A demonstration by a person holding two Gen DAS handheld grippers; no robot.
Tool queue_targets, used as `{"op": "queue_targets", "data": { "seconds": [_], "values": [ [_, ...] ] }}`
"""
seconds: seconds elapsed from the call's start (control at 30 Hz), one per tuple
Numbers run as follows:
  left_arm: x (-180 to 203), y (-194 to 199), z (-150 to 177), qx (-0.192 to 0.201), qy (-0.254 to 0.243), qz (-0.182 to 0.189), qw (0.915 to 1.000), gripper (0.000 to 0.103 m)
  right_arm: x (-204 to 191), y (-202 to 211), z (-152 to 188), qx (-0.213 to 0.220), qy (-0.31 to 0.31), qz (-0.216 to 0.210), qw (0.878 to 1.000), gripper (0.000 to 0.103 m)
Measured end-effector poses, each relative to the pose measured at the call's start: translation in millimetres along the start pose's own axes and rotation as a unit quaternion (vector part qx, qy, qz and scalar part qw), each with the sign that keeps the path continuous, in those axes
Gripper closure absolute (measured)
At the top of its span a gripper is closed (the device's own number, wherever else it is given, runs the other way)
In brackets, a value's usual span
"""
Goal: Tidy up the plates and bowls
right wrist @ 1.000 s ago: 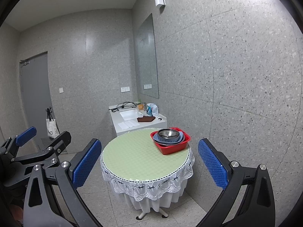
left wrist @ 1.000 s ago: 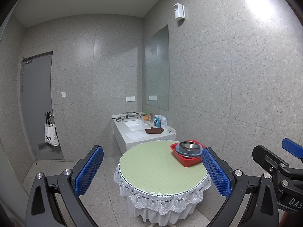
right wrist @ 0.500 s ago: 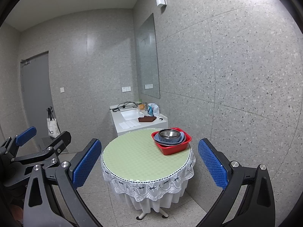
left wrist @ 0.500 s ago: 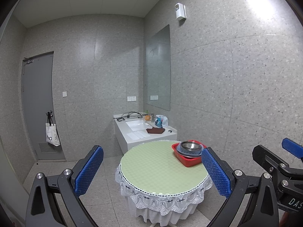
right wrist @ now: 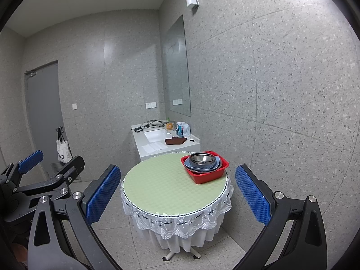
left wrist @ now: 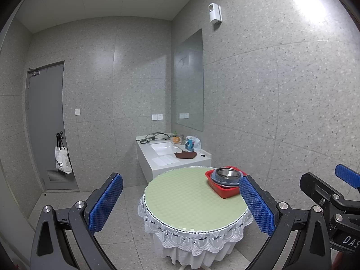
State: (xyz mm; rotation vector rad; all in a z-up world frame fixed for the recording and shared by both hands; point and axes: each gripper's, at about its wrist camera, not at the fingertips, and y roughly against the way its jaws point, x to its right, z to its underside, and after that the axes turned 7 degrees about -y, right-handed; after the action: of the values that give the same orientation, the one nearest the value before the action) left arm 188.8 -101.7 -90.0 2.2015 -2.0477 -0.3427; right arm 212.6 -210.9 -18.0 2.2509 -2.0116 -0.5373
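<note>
Both the left gripper (left wrist: 181, 204) and right gripper (right wrist: 177, 194) hang spread and empty. Well ahead, nearer the right finger, a steel bowl (right wrist: 201, 158) nests on blue plates (right wrist: 202, 168) in a red basin (right wrist: 205, 175) — probably stiff, slippery (take the bowl's rim).

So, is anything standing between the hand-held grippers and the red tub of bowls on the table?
Nothing visible does. Both the left hand-held gripper and right hand-held gripper hang open short of the round table, with only bare tabletop before the red tub holding the stacked bowls near the far right edge.
</note>
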Motion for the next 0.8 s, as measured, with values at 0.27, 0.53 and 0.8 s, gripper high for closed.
{"op": "queue_targets", "data": {
  "seconds": [0.27, 0.53, 0.8],
  "values": [
    [-2, -2, 1, -0.001, 0.0, 0.0, 1.0, 0.001, -2, -3, 1, -0.001, 0.001, 0.0, 1.0, 0.0],
    [-8, -11, 2, -0.004, -0.002, 0.002, 1.0, 0.001, -5, -9, 2, -0.004, 0.0, 0.002, 1.0, 0.0],
    [-13, -17, 2, -0.005, -0.001, 0.004, 1.0, 0.001, -5, -11, 2, -0.005, 0.0, 0.002, 1.0, 0.0]
  ]
}}
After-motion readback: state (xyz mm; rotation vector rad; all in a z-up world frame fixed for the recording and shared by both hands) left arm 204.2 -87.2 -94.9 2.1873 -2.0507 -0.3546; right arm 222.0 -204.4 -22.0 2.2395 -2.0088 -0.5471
